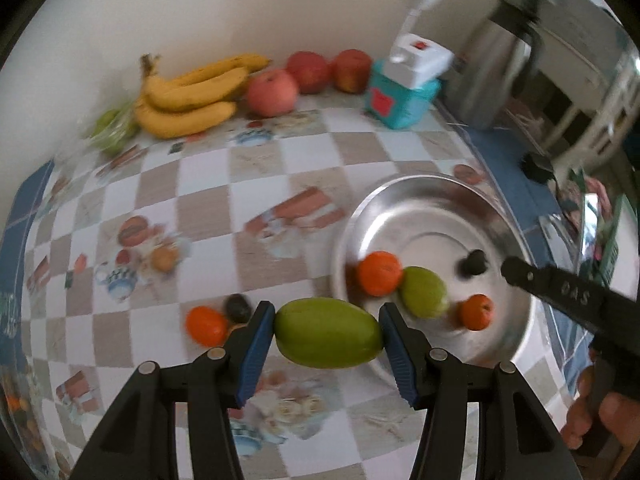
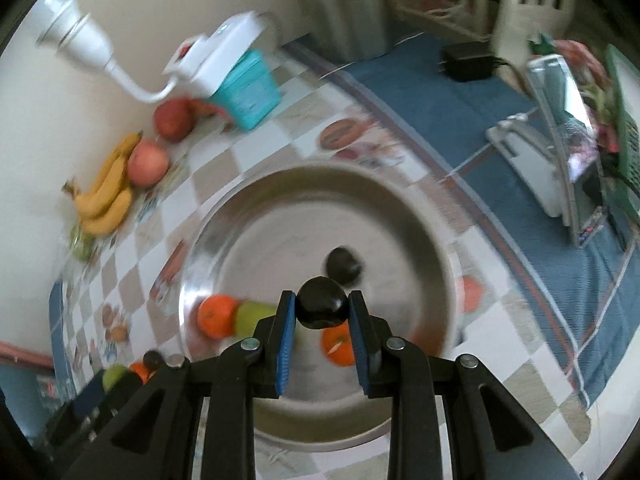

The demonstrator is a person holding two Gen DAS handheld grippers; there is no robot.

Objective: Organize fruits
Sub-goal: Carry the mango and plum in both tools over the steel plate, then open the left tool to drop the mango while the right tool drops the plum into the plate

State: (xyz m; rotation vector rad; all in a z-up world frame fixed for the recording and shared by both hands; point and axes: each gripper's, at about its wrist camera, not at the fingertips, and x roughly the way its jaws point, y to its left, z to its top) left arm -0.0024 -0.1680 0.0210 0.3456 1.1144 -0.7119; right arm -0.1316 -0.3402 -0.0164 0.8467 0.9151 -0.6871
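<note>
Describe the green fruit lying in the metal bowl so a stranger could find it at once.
Find the big steel bowl on the checkered tablecloth. Inside it, the green fruit lies against the larger orange. It is the bowl's only green, oval piece.

Table (image 1: 280, 152): checkered cloth with printed fruit and teapot motifs, blue border at the edges. Against the back wall: bananas (image 1: 192, 96), a bag of green fruit (image 1: 112, 128) just left of them, three apples (image 1: 272, 92) to the right, then a teal box (image 1: 400, 100) and a steel kettle (image 1: 496, 64). Steel bowl (image 1: 400, 196) sits on the right side of the cloth. Left of the bowl, directly on the cloth: an orange (image 1: 206, 326) touching a dark fruit (image 1: 238, 307). A black adapter (image 2: 466, 62) lies on the blue border.
</note>
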